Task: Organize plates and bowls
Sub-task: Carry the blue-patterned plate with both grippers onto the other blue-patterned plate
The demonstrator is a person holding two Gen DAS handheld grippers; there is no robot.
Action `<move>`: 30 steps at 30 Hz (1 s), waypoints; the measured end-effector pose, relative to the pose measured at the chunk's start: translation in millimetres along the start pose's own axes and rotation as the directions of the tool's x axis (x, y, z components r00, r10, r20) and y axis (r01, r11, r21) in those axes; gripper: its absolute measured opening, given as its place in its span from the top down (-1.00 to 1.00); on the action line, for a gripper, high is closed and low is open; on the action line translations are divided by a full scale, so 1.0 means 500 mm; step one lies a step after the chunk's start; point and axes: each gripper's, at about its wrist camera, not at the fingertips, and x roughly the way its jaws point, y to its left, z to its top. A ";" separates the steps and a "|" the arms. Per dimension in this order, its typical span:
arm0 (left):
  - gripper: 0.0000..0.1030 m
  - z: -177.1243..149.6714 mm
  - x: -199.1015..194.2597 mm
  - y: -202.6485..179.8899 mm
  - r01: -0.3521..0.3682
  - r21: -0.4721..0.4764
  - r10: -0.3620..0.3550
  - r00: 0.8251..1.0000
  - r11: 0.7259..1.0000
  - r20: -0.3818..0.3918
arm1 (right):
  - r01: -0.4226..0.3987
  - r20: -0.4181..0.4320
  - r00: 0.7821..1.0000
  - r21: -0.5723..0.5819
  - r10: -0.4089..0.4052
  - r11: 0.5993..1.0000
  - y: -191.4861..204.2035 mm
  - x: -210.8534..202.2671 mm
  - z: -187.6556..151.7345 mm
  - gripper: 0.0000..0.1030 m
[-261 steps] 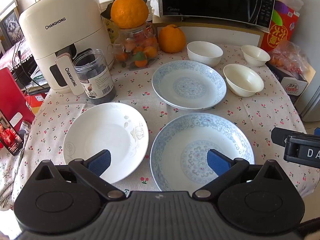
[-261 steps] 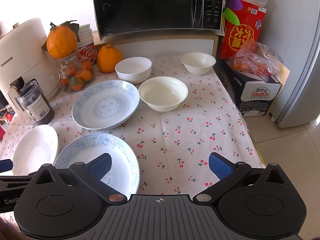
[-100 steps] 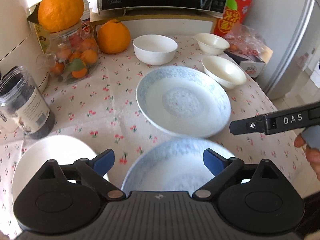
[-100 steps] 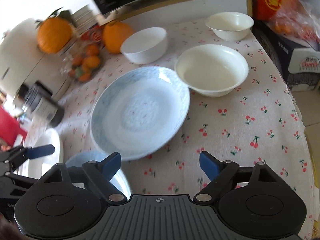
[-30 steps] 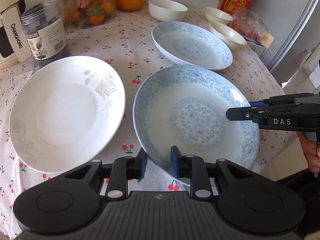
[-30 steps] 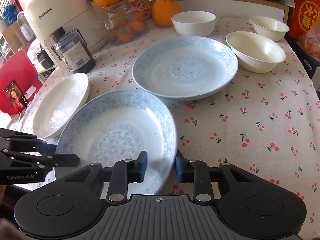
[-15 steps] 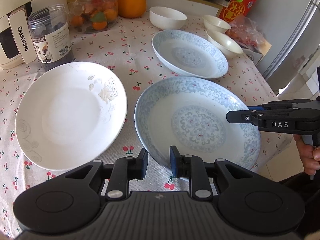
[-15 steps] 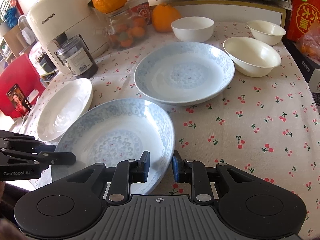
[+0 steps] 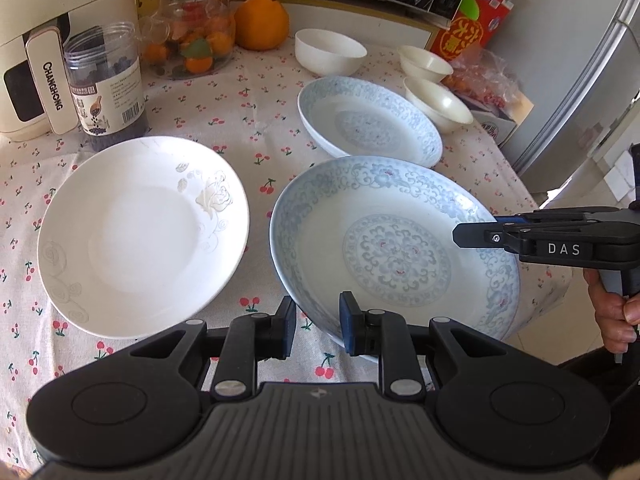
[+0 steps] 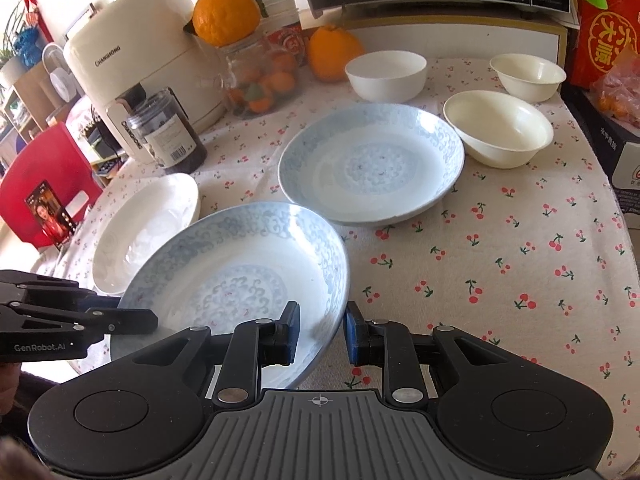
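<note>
Both grippers grip the near blue plate point(image 9: 396, 248). Left gripper point(image 9: 318, 322) fingers are closed on its near-left rim; right gripper point(image 10: 322, 330) fingers are closed on its near-right rim. Change vs. 1 s ago: plate has risen and tilted, its far edge now lifted clear of the counter point(image 10: 520, 256). Lift is underway, so next step is probably stacking onto the far blue plate point(image 10: 372, 164). White plate point(image 9: 140, 232) sits to the left; three bowls point(image 10: 498, 134) are far right.

I'm seeing the blue-patterned plate point(image 9: 396, 248) tilting at lower centre, another blue plate point(image 9: 370, 122) lying flat above it.
</note>
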 end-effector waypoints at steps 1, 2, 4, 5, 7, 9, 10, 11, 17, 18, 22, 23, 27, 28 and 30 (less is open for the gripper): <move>0.60 0.001 -0.003 0.000 0.003 -0.001 -0.003 1.000 1.000 0.006 | -0.002 0.005 1.000 0.003 0.002 1.000 -0.001 -0.003 0.002 0.55; 0.60 0.002 -0.005 -0.001 0.005 0.000 -0.005 1.000 1.000 0.012 | -0.004 0.010 1.000 0.006 0.004 1.000 -0.003 -0.006 0.004 0.55; 0.60 0.005 -0.007 -0.005 0.008 0.003 -0.008 1.000 1.000 0.022 | -0.004 0.020 1.000 0.011 0.004 1.000 -0.005 -0.012 0.007 0.55; 0.60 0.006 -0.008 -0.006 0.008 0.006 -0.008 1.000 1.000 0.026 | -0.004 0.024 1.000 0.013 0.003 1.000 -0.006 -0.013 0.009 0.55; 0.60 0.009 -0.004 -0.010 0.008 0.010 -0.008 1.000 1.000 0.027 | -0.002 0.030 1.000 0.020 0.001 1.000 -0.010 -0.015 0.015 0.55; 0.60 0.015 0.001 -0.011 0.007 0.009 -0.007 1.000 1.000 0.026 | 0.003 0.034 0.999 0.028 -0.004 1.000 -0.014 -0.015 0.021 0.55; 0.60 0.018 0.003 -0.013 0.005 0.009 -0.005 1.000 1.000 0.027 | 0.005 0.036 0.999 0.031 -0.006 1.000 -0.016 -0.015 0.023 0.55; 0.60 0.022 0.006 -0.014 0.003 0.009 -0.003 1.000 1.000 0.029 | 0.008 0.038 0.999 0.035 -0.009 0.999 -0.019 -0.015 0.026 0.55; 0.61 0.051 0.016 -0.022 -0.005 0.017 0.005 0.999 1.000 0.053 | 0.021 0.056 0.998 0.062 -0.025 0.998 -0.039 -0.012 0.051 0.55; 0.61 0.059 0.020 -0.023 -0.009 0.019 0.008 0.998 1.000 0.058 | 0.023 0.057 0.998 0.069 -0.027 0.997 -0.044 -0.010 0.056 0.55; 0.63 0.085 0.040 -0.028 -0.018 0.018 0.017 0.998 1.000 0.065 | 0.042 0.069 0.996 0.093 -0.048 0.995 -0.062 0.002 0.083 0.55; 0.63 0.092 0.046 -0.030 -0.021 0.018 0.019 0.998 1.000 0.065 | 0.046 0.072 0.996 0.101 -0.053 0.994 -0.067 0.004 0.089 0.55; 0.63 0.117 0.072 -0.037 -0.031 0.012 0.031 0.997 0.999 0.064 | 0.058 0.079 0.994 0.136 -0.069 0.989 -0.090 0.016 0.113 0.55; 0.63 0.122 0.078 -0.039 -0.033 0.008 0.033 0.997 0.999 0.064 | 0.062 0.079 0.994 0.147 -0.074 0.987 -0.097 0.021 0.119 0.55; 0.63 0.132 0.089 -0.042 -0.040 0.004 0.039 0.997 0.999 0.063 | 0.074 0.078 0.993 0.164 -0.088 0.984 -0.105 0.031 0.129 0.55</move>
